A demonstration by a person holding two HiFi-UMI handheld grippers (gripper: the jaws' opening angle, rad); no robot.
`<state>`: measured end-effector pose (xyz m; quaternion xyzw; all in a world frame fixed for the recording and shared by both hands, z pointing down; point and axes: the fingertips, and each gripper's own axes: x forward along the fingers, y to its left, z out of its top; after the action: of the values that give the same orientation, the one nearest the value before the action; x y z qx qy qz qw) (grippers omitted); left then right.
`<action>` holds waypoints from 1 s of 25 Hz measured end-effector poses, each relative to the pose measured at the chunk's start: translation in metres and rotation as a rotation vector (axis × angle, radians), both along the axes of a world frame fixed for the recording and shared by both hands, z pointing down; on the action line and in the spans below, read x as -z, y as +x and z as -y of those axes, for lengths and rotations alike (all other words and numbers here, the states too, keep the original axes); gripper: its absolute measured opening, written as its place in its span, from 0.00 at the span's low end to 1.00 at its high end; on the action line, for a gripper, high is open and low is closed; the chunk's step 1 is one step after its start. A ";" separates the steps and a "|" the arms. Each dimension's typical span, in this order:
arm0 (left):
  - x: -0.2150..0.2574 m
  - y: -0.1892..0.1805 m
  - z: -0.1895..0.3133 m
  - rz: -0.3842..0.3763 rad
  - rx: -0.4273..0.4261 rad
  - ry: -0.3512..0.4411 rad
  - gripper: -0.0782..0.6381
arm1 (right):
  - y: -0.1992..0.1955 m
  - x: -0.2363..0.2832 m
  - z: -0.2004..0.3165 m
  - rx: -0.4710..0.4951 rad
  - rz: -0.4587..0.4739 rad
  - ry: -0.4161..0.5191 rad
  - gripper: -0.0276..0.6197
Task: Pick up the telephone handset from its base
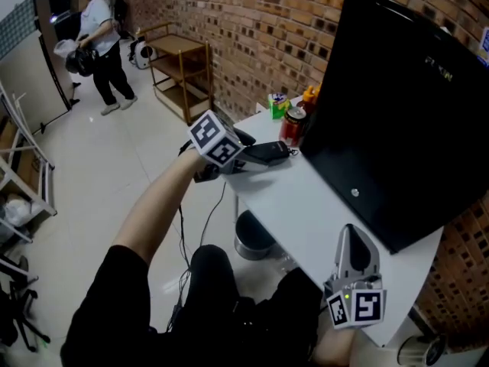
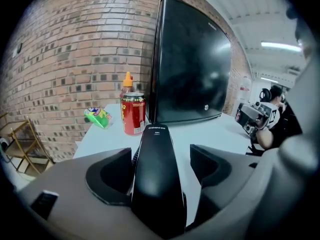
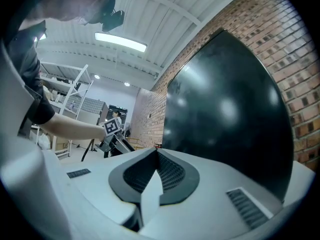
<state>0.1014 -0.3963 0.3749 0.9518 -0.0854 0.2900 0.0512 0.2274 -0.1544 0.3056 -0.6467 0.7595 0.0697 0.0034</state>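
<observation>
The black telephone handset (image 1: 269, 153) lies at the left end of the white table (image 1: 321, 212). My left gripper (image 1: 248, 161) reaches over that end and stands open around it. In the left gripper view the handset (image 2: 156, 174) runs lengthwise between the two dark pads (image 2: 112, 176), with a gap on each side. A bit of coiled cord shows beside it. My right gripper (image 1: 350, 234) rests near the table's front edge, far from the phone. Its jaws meet at the tip (image 3: 155, 156) with nothing between them.
A big black monitor (image 1: 397, 113) fills the back of the table. A red can (image 1: 293, 125), an orange-capped bottle (image 1: 309, 95) and a green packet (image 1: 278, 104) stand just beyond the phone. A metal bin (image 1: 252, 239) sits below. A wooden shelf (image 1: 183, 71) and a person (image 1: 99, 44) are farther off.
</observation>
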 end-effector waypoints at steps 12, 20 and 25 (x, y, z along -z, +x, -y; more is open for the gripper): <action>-0.005 -0.005 0.006 0.051 0.036 0.055 0.47 | 0.000 -0.002 -0.004 0.033 0.026 -0.005 0.06; 0.008 -0.009 0.009 -0.029 0.068 0.109 0.46 | 0.006 -0.004 -0.006 0.018 0.034 -0.007 0.06; 0.031 -0.013 0.009 -0.180 0.104 0.136 0.46 | 0.007 -0.005 -0.002 0.023 0.035 -0.009 0.06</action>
<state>0.0884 -0.4054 0.3440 0.9696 -0.1492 0.1938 0.0089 0.2342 -0.1529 0.3110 -0.6392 0.7669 0.0552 0.0146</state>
